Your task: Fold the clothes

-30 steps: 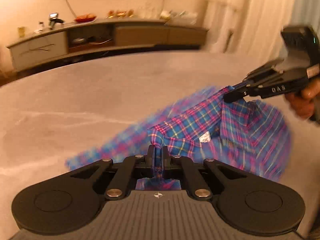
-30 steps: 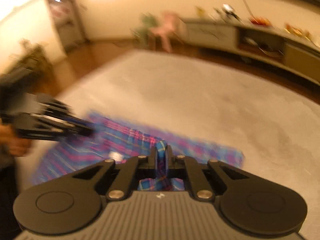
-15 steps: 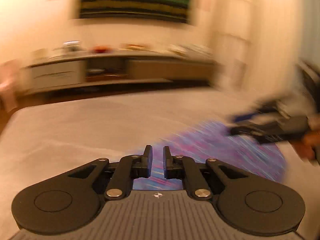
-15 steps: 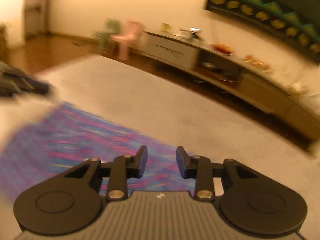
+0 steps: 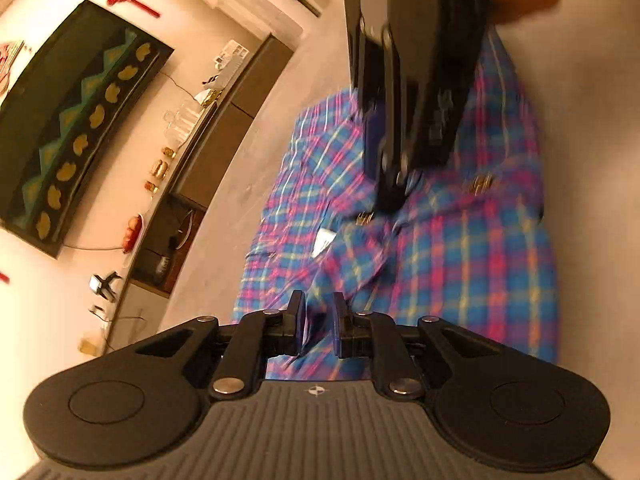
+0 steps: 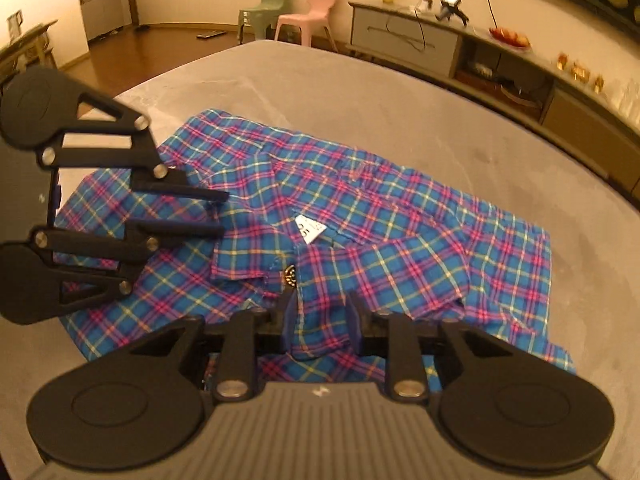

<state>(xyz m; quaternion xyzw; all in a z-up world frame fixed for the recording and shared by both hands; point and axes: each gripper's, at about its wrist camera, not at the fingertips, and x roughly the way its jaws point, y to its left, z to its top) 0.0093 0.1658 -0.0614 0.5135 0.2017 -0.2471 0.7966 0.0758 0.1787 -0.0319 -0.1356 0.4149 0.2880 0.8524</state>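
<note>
Between the parted fingers of the right gripper (image 6: 321, 322), a fold of the plaid shirt (image 6: 360, 216) is seen, spread on the grey worktop (image 6: 400, 112). To their left, the left gripper (image 6: 218, 216) hovers with fingers apart above the shirt collar, whose white label (image 6: 309, 230) is seen ahead.

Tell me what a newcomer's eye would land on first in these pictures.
The bright blue and pink plaid shirt dominates, spread rumpled on the grey table, a white tag at its collar. Two black grippers hover over it, both open: the left gripper at the shirt's left side, the right gripper at its near edge. Behind, a pink chair stands by the wall.
</note>
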